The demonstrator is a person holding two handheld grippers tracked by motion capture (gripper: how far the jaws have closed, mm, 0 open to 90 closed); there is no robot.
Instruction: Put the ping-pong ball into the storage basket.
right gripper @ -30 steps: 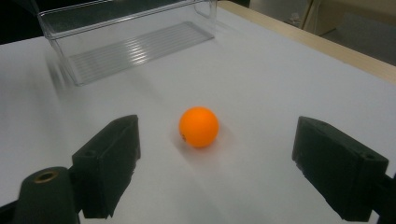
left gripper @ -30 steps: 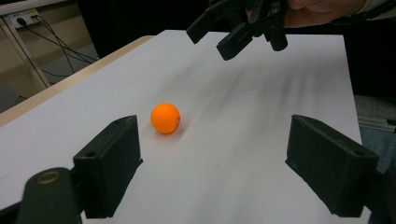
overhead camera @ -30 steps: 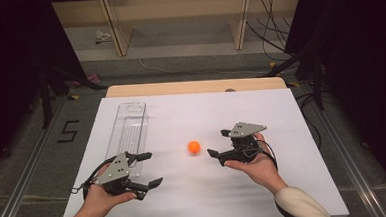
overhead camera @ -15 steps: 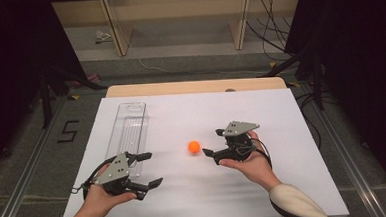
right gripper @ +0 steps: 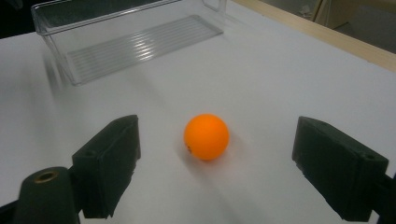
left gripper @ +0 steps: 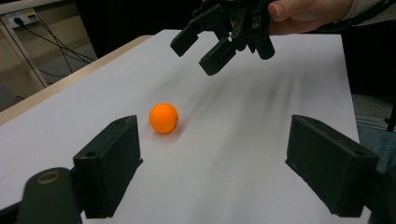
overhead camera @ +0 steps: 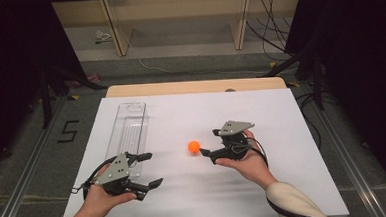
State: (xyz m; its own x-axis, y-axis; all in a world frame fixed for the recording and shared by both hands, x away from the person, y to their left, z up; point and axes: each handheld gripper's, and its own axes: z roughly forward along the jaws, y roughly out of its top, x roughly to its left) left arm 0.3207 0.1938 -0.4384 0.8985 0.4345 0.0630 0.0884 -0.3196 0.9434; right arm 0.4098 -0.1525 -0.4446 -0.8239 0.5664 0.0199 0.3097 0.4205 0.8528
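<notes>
The orange ball (right gripper: 206, 136) sits on the white table (overhead camera: 285, 184), dead ahead of my right tongs (overhead camera: 210, 143) and centred in their wide-open gap; being round, it needs no lining up. My left tongs (overhead camera: 149, 168), also spread and empty, lie farther off. A faint mark on the ball may be print; I can't read it.

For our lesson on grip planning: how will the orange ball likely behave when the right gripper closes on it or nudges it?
The orange ball is round and lies free on the flat white table, so a nudge would probably roll it. It looks smooth and may squirt out from between the right gripper's open jaws unless centred. It looks like a table-tennis ball, probably light.
</notes>
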